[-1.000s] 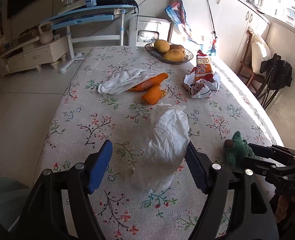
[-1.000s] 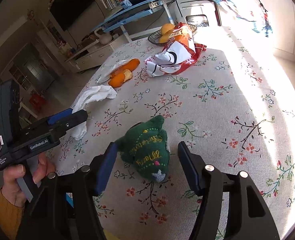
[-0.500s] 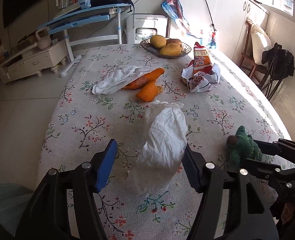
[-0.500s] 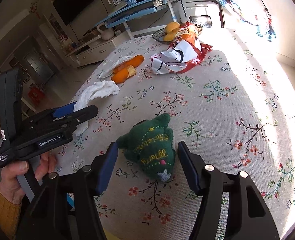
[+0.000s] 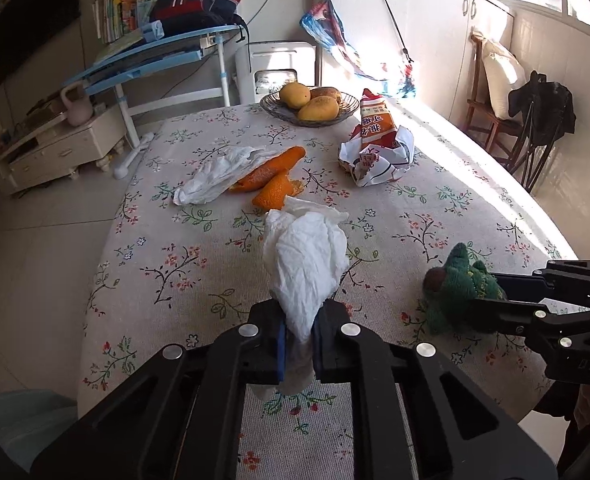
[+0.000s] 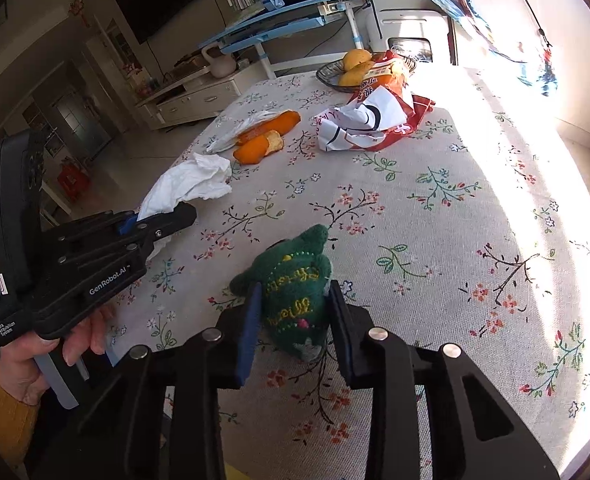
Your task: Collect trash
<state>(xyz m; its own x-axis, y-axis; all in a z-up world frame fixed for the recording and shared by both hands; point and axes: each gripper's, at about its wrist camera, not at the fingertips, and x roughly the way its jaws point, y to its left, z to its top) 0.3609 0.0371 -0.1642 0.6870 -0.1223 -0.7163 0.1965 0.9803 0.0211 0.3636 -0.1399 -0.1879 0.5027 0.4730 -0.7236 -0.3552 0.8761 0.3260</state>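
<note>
Sunlit living room, a table under a cream floral tablecloth (image 5: 183,248): trash collection is at the pick-up step. At lower centre of the left wrist view, the left gripper (image 5: 297,344) has its jaws clamped narrow on the tail of a crumpled white paper tissue (image 5: 307,256), whose soft, creased bulk fans up above the pads. At lower centre of the right wrist view, the right gripper (image 6: 295,328) is closing on a small green knitted Christmas-tree ornament (image 6: 291,284), fuzzy and embroidered in yellow thread, its blue pads pressing both flanks. Waiting at upper centre are curled, pitted orange peels (image 5: 273,182) partly under a thin translucent plastic bag (image 5: 215,174), and a crinkled red-and-white snack wrapper (image 5: 379,152). Next, judging from here, both loads must be lifted clear and carried to a bin; none is clearly in view.
</note>
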